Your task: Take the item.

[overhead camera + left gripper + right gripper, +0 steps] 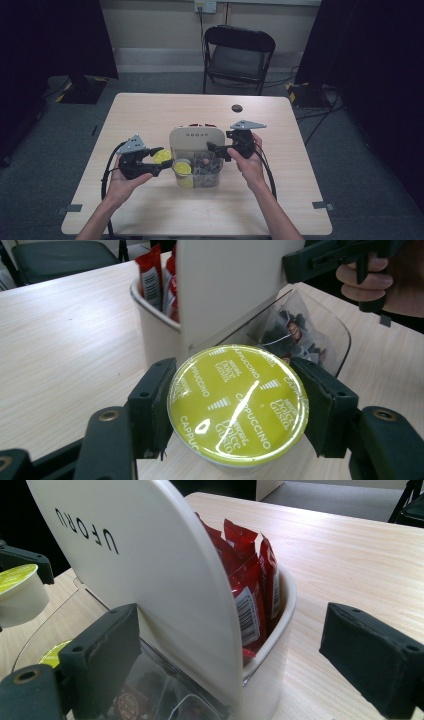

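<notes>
A yellow-green Cappuccino capsule (237, 402) sits between the jaws of my left gripper (239, 407), which is shut on it just left of the organizer box (196, 136). In the high view the capsule (162, 156) hovers at the box's left side, held by the left gripper (159, 161). The box has a white upright panel (150, 580), red sachets (252, 585) behind it, and a clear front bin (197, 175) with yellow capsules (182, 168) and dark sachets. My right gripper (240, 660) is open, its jaws either side of the panel and rear cup at the box's right (218, 148).
The light wooden table (150, 115) carries a small black disc (237, 108) at its far side. A black folding chair (237, 55) stands behind the table. Dark curtains hang at both sides of the room.
</notes>
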Demonstrator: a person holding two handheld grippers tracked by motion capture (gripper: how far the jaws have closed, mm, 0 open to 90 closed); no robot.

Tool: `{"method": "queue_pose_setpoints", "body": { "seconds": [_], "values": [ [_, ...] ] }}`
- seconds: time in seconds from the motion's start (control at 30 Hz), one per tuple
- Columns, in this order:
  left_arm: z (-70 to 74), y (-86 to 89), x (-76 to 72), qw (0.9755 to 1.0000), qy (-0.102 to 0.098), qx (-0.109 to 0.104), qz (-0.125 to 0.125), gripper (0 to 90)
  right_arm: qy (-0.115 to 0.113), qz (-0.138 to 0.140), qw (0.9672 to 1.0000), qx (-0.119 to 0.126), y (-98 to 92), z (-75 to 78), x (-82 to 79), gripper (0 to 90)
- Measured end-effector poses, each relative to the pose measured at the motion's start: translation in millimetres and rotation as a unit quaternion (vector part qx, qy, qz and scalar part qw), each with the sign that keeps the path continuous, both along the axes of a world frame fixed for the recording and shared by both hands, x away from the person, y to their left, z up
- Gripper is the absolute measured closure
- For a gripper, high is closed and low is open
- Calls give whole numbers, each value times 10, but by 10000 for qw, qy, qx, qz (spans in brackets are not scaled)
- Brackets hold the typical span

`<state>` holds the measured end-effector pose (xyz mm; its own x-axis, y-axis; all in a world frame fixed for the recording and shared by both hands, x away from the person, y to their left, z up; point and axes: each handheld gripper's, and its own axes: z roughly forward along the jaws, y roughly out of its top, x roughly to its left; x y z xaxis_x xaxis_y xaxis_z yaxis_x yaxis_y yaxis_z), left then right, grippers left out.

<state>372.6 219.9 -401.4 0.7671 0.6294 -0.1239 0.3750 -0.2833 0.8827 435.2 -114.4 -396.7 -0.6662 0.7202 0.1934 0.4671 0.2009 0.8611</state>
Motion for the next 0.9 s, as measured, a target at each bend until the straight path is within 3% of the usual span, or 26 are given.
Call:
{"method": "queue_pose_setpoints", "body": {
  "seconds": [0.43,0.9],
  "values": [
    [-89,248,66,9994,75,63,324,380,-1,8,10000,3,0,-2,2,85],
    [-251,465,191,9971,295,135,686,380,17,13,10000,-18,14,-14,2,84]
  ]
}}
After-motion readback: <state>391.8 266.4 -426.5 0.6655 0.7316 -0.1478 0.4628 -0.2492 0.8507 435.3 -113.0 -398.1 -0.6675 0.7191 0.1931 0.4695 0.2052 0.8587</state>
